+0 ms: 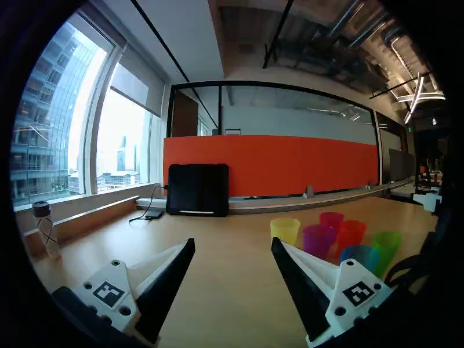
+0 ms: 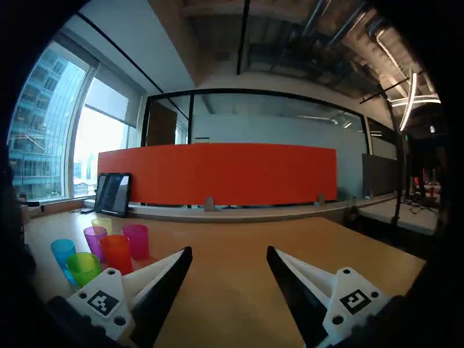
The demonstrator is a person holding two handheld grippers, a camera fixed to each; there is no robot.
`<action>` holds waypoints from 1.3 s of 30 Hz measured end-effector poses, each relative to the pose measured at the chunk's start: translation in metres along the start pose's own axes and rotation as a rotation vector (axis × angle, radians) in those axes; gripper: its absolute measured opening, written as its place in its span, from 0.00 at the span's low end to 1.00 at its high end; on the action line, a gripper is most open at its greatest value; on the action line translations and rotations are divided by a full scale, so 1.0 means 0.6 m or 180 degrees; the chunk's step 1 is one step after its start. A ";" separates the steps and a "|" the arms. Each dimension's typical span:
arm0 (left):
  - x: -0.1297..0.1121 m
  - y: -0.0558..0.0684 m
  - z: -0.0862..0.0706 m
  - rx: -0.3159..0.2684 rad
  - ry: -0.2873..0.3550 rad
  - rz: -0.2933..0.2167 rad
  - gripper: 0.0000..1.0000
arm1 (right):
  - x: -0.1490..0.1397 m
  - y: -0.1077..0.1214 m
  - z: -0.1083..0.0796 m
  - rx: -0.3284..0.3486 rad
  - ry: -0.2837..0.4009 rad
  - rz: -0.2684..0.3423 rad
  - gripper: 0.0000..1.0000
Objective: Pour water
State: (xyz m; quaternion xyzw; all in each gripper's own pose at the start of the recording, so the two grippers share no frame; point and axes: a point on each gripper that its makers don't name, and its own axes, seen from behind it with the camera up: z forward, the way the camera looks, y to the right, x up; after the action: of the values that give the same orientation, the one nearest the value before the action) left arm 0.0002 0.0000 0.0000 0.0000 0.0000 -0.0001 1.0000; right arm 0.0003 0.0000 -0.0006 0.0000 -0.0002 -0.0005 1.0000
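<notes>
— While the left gripper [image 1: 232, 255] and the right gripper [image 2: 229, 258] both hang spread wide and empty above the table [image 1: 232, 301], where does the trouble lie?

— In the cups [image 1: 318, 240]. Six of them stand bunched together, some touching, just right of the left gripper's fingers. A finger reaching for one probably nudges its neighbours, and light plastic tips easily. The green cup [image 2: 84, 268] sits nearest the right gripper's left finger.

— And the water?

— The likely source is the clear bottle [image 1: 45, 227] with a dark cap, by the window ledge [image 1: 87, 211], well apart from the cups. Whether it holds water cannot be told. The cap looks on, so it must come off first, and a thin bottle gripped hard may spurt.

— Anything else?

— The tablet [image 1: 197, 189] leans at the table's far edge, so a spill running that way could reach it.
</notes>
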 end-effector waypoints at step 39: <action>0.106 -0.027 0.009 0.0059 -0.0040 -0.0021 0.98 | 0.099 -0.027 0.005 0.0269 -0.0108 -0.0056 0.99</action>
State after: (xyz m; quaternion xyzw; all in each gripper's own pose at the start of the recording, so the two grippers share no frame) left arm 0.0639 -0.0165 0.0055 0.0092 -0.0063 -0.0034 0.9999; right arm 0.0595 -0.0160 0.0026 0.0423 -0.0171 -0.0092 0.9989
